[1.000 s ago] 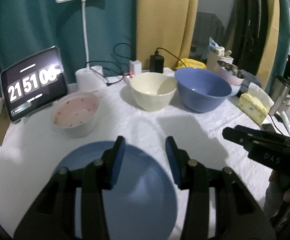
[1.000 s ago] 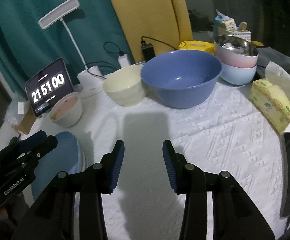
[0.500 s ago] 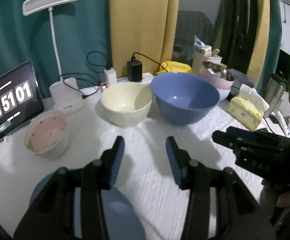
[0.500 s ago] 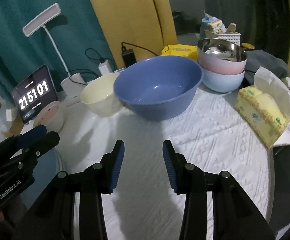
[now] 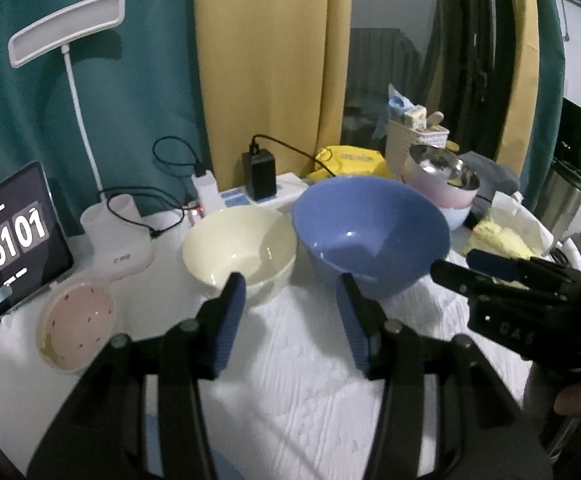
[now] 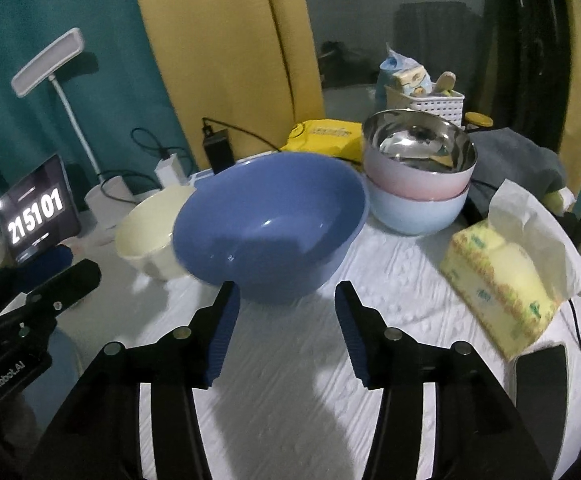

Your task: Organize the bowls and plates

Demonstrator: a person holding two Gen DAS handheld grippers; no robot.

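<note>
While both our grippers, left [image 5: 290, 292] and right [image 6: 284, 300], are opening over bare cloth with nothing between them, we count five bowls upright on the table [image 6: 290, 380]: blue [image 6: 268, 222], cream [image 5: 238, 250], pink dotted [image 5: 76, 326], and two stacked [image 6: 418, 172].

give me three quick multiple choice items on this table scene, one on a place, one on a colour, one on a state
1. What stands directly left of the blue bowl in the left wrist view?
A. cream bowl
B. tissue box
C. steel bowl

2. What colour is the bowl under the steel bowl?
A. green
B. pink
C. black

3. What is between the right gripper fingers?
A. a plate
B. a bowl rim
C. nothing

Answers:
1. A, the cream bowl sits beside it on the left.
2. B, the pink bowl holds the steel one.
3. C, its opening jaws frame only the tablecloth.
</note>
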